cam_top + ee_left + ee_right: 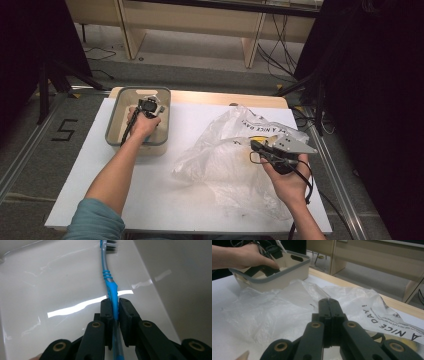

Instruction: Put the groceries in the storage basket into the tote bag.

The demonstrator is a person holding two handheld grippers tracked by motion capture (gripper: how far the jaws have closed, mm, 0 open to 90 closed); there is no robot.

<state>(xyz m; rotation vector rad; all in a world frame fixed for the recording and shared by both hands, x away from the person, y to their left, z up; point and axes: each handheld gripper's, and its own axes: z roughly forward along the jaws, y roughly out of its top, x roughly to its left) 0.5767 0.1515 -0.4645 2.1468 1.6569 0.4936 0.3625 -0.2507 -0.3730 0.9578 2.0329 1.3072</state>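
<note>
Holding now: your left gripper [114,308] has its jaws clamped on the blue handle of the toothbrush [110,282], down inside the bin [115,107].
Toothbrush place: it lies on the bin's pale floor, bristles pointing away from your jaws, close beside one side wall.
Right gripper [329,308]: its jaws are pressed together on the thin film of the plastic bag [220,150], well to the right of the bin; how much film sits between the pads you cannot tell.
Bag place: it spreads crumpled across the white table [165,200], its nearest edge just beside the bin's right wall.
Slip risk: you grip the handle where it narrows and curves, so the brush could pivot or slide out when you lift it.
Snag risk: the bristle end may catch the bin's wall or rim if you raise it at a slant.
Bag risk: the film is limp; if your right pinch is shallow, it may pull free or the mouth may sag shut before the brush arrives.
Bin risk: dragging sideways instead of lifting straight could shove the bin into the bag.
</note>
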